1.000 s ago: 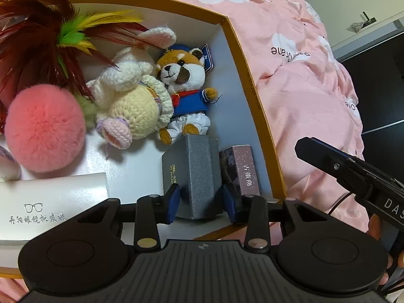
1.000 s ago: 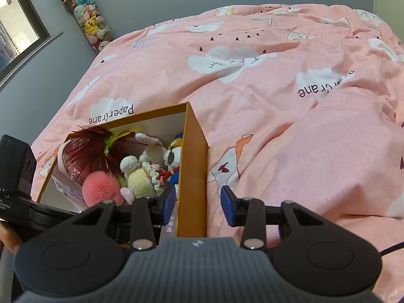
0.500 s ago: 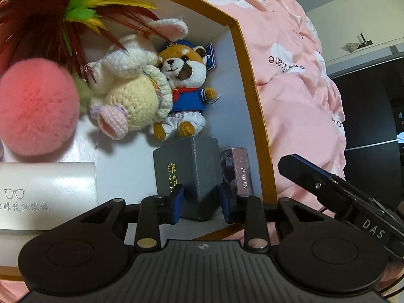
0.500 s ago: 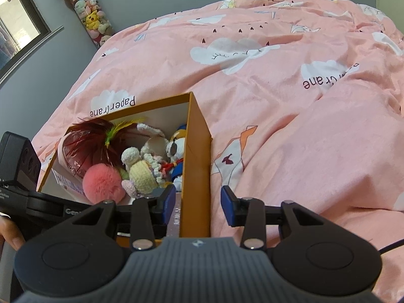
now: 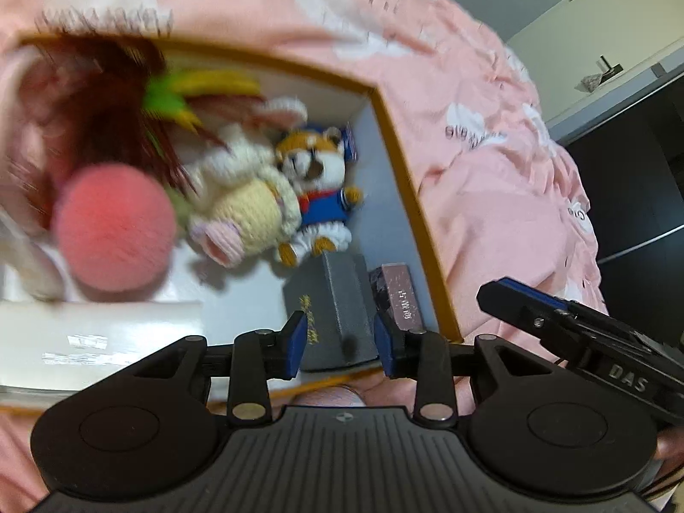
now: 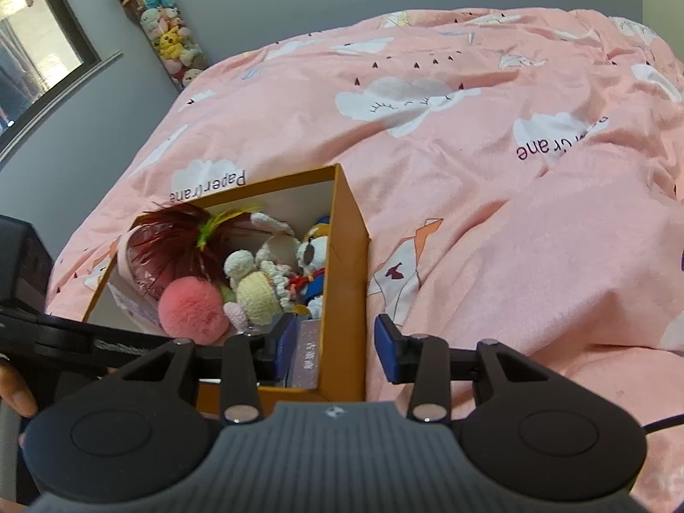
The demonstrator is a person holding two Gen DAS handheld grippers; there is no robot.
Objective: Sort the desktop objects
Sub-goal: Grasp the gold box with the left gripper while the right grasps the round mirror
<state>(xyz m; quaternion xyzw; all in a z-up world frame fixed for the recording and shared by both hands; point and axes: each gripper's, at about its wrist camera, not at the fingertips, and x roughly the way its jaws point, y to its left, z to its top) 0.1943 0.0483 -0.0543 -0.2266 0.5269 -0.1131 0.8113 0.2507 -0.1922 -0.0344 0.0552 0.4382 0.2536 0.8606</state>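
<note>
An orange box [image 5: 406,196] lies on a pink bed and holds toys and small cases. A grey case [image 5: 337,312] lies in the near right corner beside a slim purple box [image 5: 399,299]. My left gripper [image 5: 340,344] hovers just above the grey case. Its jaws are opening and the blue pads flank the case without pressing it. My right gripper [image 6: 335,348] is open, its fingers straddling the near right wall of the orange box [image 6: 346,256] without touching it. The purple box [image 6: 308,355] shows just inside that wall.
Inside the box are a pink pompom [image 5: 115,226], a crochet bunny [image 5: 243,205], a red panda plush [image 5: 318,184], red feathers [image 5: 107,98] and a white glasses case [image 5: 98,342]. The pink duvet [image 6: 491,171] spreads all around. A tube of plush toys [image 6: 166,38] stands by the wall.
The left gripper has lifted and drawn back from the grey case, which stays in the box; its view is now blurred. The right gripper has hardly moved.
</note>
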